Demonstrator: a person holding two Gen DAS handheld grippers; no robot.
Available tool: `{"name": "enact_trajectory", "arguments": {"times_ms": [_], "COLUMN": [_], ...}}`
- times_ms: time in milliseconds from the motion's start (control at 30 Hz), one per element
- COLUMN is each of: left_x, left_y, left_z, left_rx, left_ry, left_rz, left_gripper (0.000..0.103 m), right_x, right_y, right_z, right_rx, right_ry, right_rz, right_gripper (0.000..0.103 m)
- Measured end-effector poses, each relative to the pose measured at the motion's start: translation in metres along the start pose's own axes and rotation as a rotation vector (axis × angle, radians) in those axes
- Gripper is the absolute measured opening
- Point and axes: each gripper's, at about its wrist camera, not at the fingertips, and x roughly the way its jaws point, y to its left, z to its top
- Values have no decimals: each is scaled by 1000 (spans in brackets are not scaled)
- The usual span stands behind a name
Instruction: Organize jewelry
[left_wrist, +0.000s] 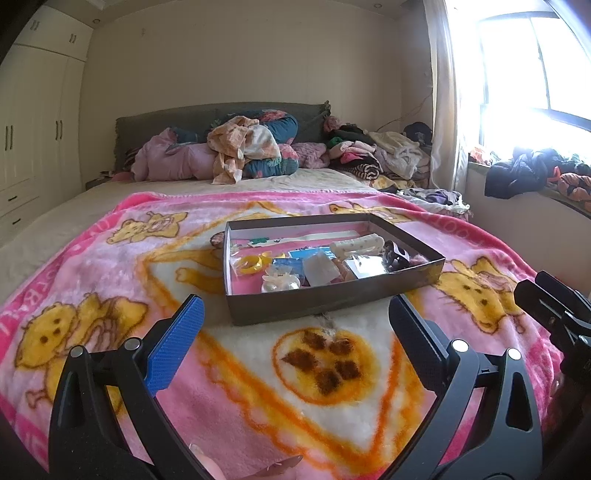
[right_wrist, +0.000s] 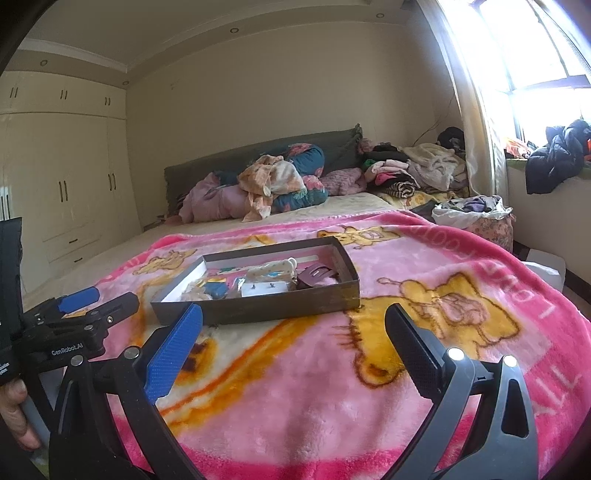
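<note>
A shallow dark cardboard box (left_wrist: 325, 301) lies on the pink blanket, also in the right wrist view (right_wrist: 280, 308). It holds a yellow ring (left_wrist: 250, 264), a white hair clip (left_wrist: 356, 244), a dark claw clip (left_wrist: 397, 254) (right_wrist: 316, 276), a pearly piece (left_wrist: 279, 282) and several small packets. My left gripper (left_wrist: 295, 321) is open and empty, just short of the box's near wall. My right gripper (right_wrist: 293, 328) is open and empty, near the box's front edge. Each gripper shows at the side of the other's view.
A pink cartoon blanket (left_wrist: 221, 387) covers the bed's near end. Piled clothes and bedding (left_wrist: 251, 151) lie at the headboard. Wardrobes (right_wrist: 62, 184) stand left. A window sill with dark clothes (left_wrist: 517, 175) is on the right.
</note>
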Motion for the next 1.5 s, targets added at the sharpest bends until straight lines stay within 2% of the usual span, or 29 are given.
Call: {"name": "enact_trajectory", "arguments": {"times_ms": [1500], "left_x": [0], "left_y": [-1], "left_z": [-2], "left_rx": [-2], "left_ry": [2], "left_rz": [1], "left_gripper": [92], "right_x": [-1], "right_y": [3], "right_z": [0], "right_rx": [-8], "right_ry": [1], "right_rz": [9], "right_gripper": [97]}}
